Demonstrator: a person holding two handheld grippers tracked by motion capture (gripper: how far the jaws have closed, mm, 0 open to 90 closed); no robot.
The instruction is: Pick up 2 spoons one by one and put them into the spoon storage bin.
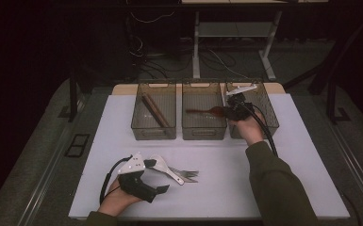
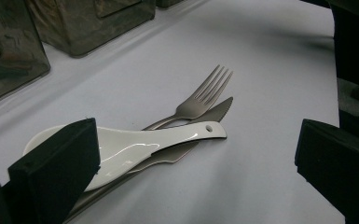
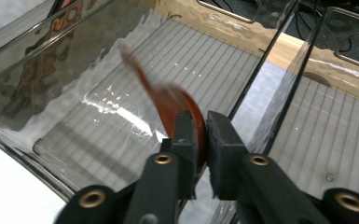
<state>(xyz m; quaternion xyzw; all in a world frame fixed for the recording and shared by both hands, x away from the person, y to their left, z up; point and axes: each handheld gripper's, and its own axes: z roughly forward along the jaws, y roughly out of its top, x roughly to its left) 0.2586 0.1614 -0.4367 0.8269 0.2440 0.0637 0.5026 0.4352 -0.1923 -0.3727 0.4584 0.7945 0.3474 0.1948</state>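
Right tongs (image 3: 200, 140): the jaws are nearly together, with the bowl of a reddish-brown wooden spoon (image 3: 175, 105) seen between the pads; whether the pads press on it cannot be told. The spoon is blurred, its handle slanting up and away over the ribbed floor of the middle clear bin (image 1: 204, 113). In the high view the right tongs (image 1: 231, 110) are held at the wall between the middle bin and the right bin (image 1: 264, 110).

Left tongs (image 2: 196, 163): the jaws are spread wide, nothing between the pads. Between them, on the white bench (image 1: 283, 188), a white ceramic spoon (image 2: 140, 147) is laid across a fork (image 2: 200, 98) and a knife (image 2: 214, 109).

Left bin (image 1: 154, 113): dark wooden chopsticks (image 1: 151, 110) are lying inside.
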